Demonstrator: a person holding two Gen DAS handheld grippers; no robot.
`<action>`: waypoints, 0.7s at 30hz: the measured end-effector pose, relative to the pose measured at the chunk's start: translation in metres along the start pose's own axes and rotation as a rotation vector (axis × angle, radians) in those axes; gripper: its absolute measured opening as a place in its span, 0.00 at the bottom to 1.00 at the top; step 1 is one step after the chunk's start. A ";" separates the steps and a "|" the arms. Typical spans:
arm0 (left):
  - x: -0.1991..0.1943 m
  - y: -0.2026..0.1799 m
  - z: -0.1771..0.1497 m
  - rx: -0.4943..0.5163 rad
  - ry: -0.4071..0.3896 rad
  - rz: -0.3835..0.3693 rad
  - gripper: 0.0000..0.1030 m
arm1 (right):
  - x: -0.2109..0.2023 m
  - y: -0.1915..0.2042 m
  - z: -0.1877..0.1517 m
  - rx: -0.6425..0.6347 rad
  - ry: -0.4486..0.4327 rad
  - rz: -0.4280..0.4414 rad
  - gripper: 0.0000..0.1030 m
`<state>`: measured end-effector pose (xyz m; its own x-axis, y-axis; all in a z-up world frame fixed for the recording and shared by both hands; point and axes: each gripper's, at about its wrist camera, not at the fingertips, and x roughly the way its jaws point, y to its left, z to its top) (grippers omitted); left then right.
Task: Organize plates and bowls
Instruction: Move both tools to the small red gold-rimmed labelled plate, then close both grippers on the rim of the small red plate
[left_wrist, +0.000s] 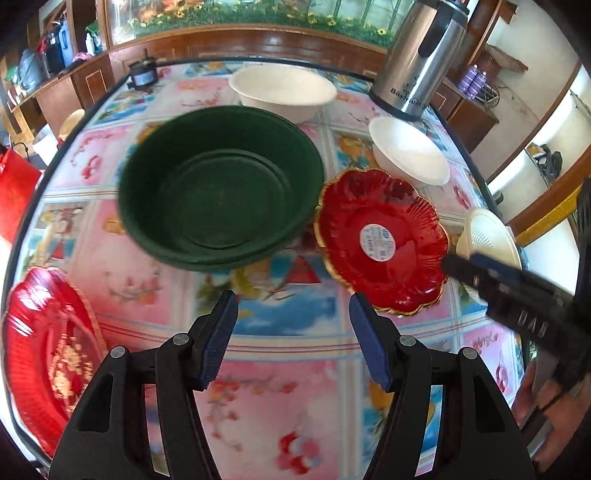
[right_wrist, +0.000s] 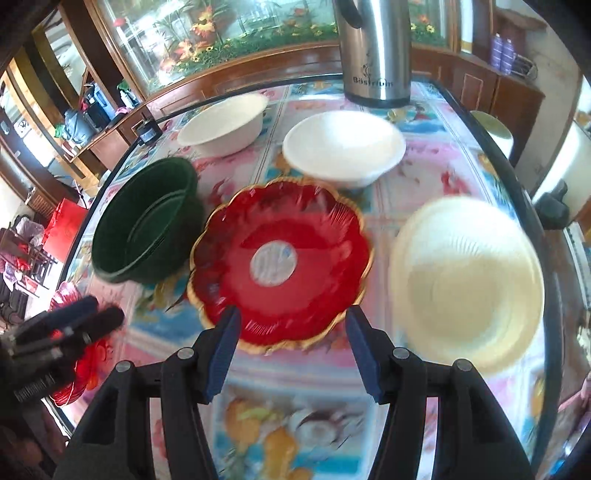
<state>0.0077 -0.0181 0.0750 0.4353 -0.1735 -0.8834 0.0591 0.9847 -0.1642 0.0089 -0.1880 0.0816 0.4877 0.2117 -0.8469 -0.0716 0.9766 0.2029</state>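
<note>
Fingers of the left gripper (left_wrist: 291, 332) stand apart over the table (left_wrist: 258, 387); green bowl (left_wrist: 221, 184) far, red plate (left_wrist: 382, 240) right. Right gripper (right_wrist: 291, 347), likewise apart, hovers beside that plate's near rim, cream bowl (right_wrist: 467, 280) right.

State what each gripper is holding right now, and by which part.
Nothing is held. The left gripper and the right gripper are both open and empty above the table, the right one near the red plate.

Bare tablecloth (left_wrist: 288, 354) lies before both claws; the green bowl (left_wrist: 221, 184) and red plate (right_wrist: 280, 258) block beyond.
</note>
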 end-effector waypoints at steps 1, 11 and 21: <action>0.004 -0.004 0.002 -0.005 0.002 0.003 0.61 | 0.003 -0.003 0.007 -0.010 -0.001 0.000 0.57; 0.038 -0.023 0.012 -0.062 0.049 0.020 0.61 | 0.038 -0.030 0.057 -0.096 0.074 0.077 0.57; 0.065 -0.034 0.016 -0.096 0.089 0.043 0.61 | 0.076 -0.034 0.074 -0.200 0.201 0.138 0.49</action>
<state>0.0480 -0.0627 0.0299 0.3542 -0.1360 -0.9252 -0.0461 0.9856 -0.1625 0.1125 -0.2085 0.0468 0.2814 0.3270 -0.9021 -0.3045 0.9220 0.2392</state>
